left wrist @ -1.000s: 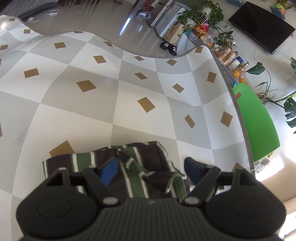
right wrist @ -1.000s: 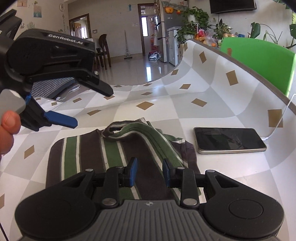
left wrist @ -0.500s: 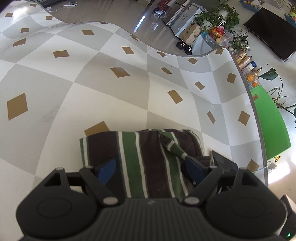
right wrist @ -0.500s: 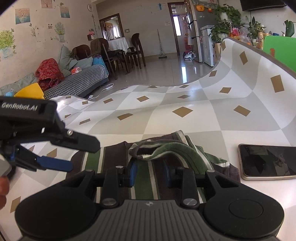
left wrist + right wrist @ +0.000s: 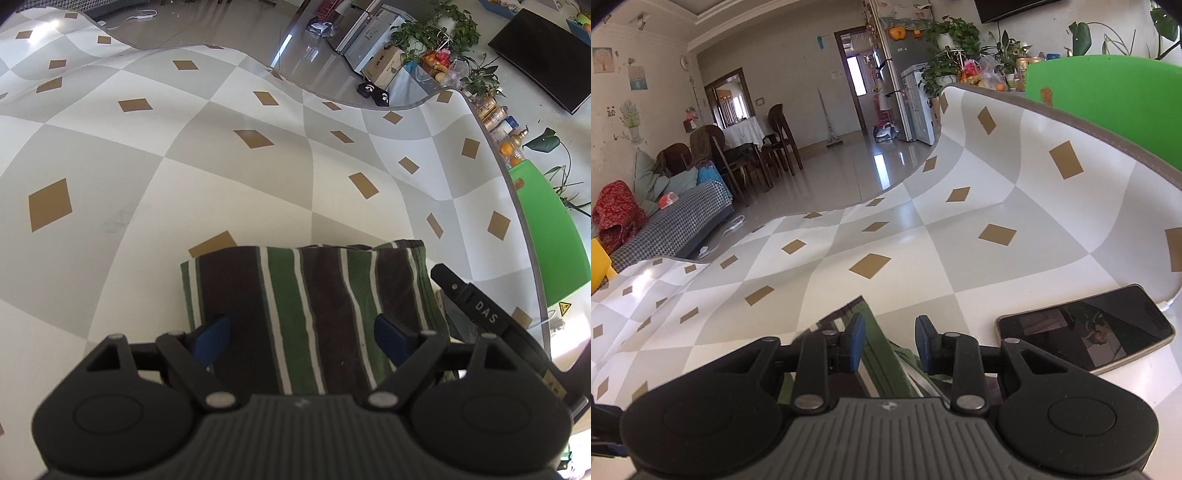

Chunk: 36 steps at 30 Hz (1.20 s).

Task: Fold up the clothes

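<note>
since the earlier frame the raised collar fold has been laid flat; the striped garment now lies as a compact rectangle on the counter, near edge. left gripper fingers spread wide above it; right gripper fingers parted, pinching nothing. the fold appears complete.

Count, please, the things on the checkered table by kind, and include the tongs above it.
Striped garment, folded: 1
Phone, lying beside the garment: 1
Tongs: 2, the left tongs open wide over the garment, the right tongs with their fingers apart above its edge
Total: 4, on the table
</note>
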{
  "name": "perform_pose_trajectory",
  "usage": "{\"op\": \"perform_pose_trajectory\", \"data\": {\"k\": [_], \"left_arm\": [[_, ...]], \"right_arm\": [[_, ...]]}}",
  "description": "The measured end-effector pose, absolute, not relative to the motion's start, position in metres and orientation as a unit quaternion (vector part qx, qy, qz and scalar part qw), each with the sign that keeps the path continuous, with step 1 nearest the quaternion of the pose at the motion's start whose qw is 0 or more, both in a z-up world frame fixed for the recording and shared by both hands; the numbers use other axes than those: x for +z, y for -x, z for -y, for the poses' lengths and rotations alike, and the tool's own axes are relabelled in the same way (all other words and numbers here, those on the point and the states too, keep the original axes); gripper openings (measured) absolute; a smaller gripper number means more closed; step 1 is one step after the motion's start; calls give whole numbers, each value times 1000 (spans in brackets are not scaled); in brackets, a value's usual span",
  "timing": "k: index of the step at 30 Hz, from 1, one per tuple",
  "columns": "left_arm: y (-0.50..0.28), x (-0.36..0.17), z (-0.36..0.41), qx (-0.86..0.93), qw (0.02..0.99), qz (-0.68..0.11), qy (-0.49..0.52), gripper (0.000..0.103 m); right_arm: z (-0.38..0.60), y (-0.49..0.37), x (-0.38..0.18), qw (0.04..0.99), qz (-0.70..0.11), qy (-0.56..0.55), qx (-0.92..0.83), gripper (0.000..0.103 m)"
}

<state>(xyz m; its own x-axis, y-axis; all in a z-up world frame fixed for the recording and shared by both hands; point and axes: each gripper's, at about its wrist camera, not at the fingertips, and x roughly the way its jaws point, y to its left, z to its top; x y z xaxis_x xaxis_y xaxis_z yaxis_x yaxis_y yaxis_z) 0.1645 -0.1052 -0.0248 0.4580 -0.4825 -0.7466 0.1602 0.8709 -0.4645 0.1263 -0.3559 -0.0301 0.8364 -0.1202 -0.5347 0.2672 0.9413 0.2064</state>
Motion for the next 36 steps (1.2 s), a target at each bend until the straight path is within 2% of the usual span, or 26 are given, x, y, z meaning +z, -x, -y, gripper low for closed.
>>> {"op": "perform_pose_trajectory", "data": {"k": [14, 22, 24, 36], "left_arm": [[-148, -52, 149, -173, 866, -468, 30, 93], [-151, -55, 137, -173, 865, -471, 12, 93], [-153, -56, 131, -161, 865, -475, 7, 97], [-159, -63, 76, -108, 865, -489, 30, 100]], "right_arm": [[354, -113, -61, 926, -332, -104, -146, 35], [344, -108, -61, 923, -334, -117, -150, 35], [340, -107, -61, 922, -339, -121, -146, 35], [304, -108, -62, 920, -353, -126, -119, 40]]}}
